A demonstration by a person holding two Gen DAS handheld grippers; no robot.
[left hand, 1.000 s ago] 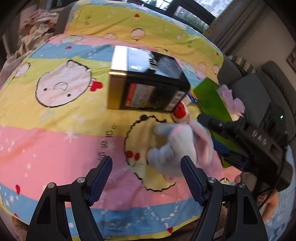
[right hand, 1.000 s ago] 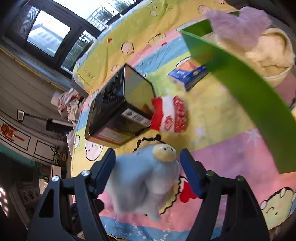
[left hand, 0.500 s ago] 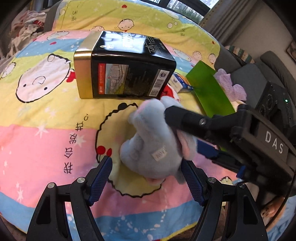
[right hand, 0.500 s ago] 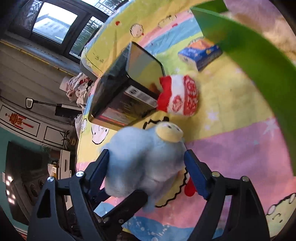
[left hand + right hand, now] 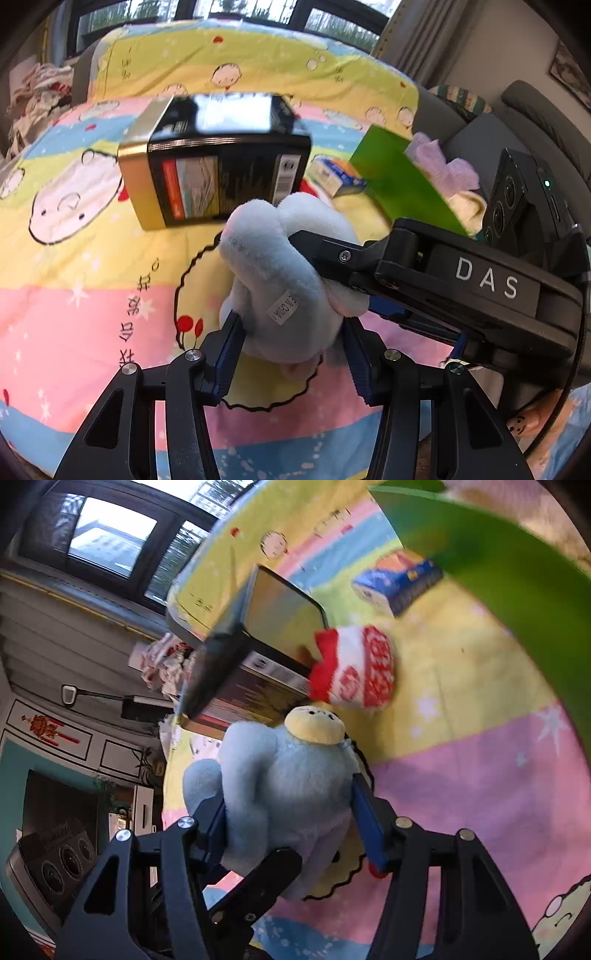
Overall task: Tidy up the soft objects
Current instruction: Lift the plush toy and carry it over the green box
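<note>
A pale blue plush toy (image 5: 280,280) with a yellow snout (image 5: 314,727) sits between both grippers above the cartoon-print blanket (image 5: 92,280). My left gripper (image 5: 293,360) is shut on its lower body. My right gripper (image 5: 291,827) is shut on the same plush, and its black body (image 5: 461,280) crosses the left wrist view from the right. A red and white knitted soft item (image 5: 354,668) lies beside a black and gold tin box (image 5: 218,162).
A green bin (image 5: 399,184) holding a lilac soft item (image 5: 439,166) and a cream one stands at the right. A small blue box (image 5: 399,587) lies near the bin. A grey sofa (image 5: 535,122) is beyond.
My left gripper has closed from wide open onto the plush. The right gripper has narrowed on it and moved further in. The plush has shifted toward the left gripper.
</note>
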